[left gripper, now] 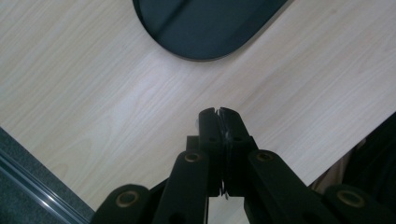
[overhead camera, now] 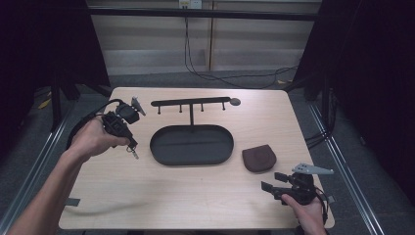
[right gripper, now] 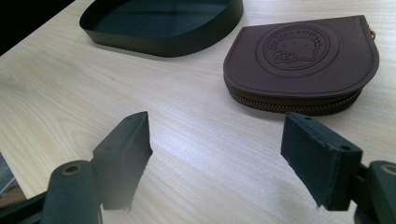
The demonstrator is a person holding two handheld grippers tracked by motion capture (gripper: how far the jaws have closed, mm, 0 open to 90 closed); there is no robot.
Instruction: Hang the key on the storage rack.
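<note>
We hold left gripper point(overhead camera: 131, 145) lifted over table point(overhead camera: 147, 196), fingers point(left gripper: 210, 128) clenched on small metal item point(overhead camera: 133, 152), likely key. Hook rack point(overhead camera: 191, 102) bare, hanging not done. Right gripper point(overhead camera: 274, 182) fingers released near brown pouch point(right gripper: 303, 60).

on the table point(overhead camera: 195, 191) there is one black oval tray point(overhead camera: 191, 145), one hook rack point(overhead camera: 191, 103), one brown pouch point(overhead camera: 259, 159).

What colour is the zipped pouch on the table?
Dark brown pouch with an embossed round emblem; clearest in the right gripper view.
</note>
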